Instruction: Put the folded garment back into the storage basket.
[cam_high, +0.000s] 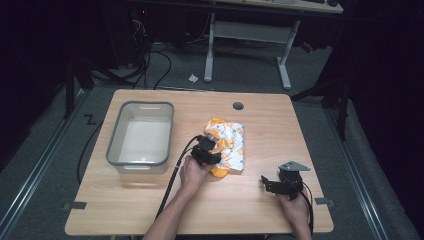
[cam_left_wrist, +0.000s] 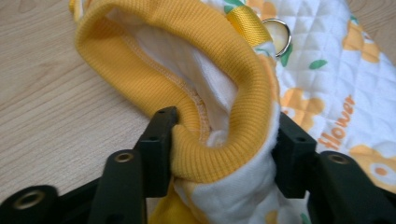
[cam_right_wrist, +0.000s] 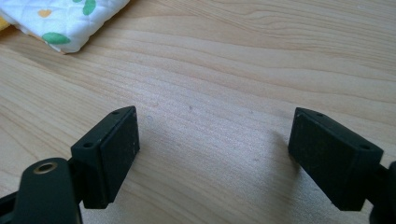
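1. Right now my left gripper (cam_left_wrist: 219, 140) is clenched on the yellow ribbed cuff (cam_left_wrist: 233, 93) of the small quilted garment (cam_high: 227, 142), with the folded cloth squeezed tight between my two left jaws.
2. Just beyond that pinch, a yellow strap with a metal ring (cam_left_wrist: 280, 37) lies on the white quilting, and the orange word "flower" runs off to the side of my far jaw.
3. Off to the other side of my left jaws sits the grey plastic bin (cam_high: 140, 135), apart from the garment on the wooden table (cam_high: 250, 205).
4. My right gripper (cam_right_wrist: 212, 154) is released: its jaws stand wide apart with bare wood between them, low over the tabletop.
5. Ahead of my right jaws and off toward one side, a corner of the garment rests on the wood, well clear of them.
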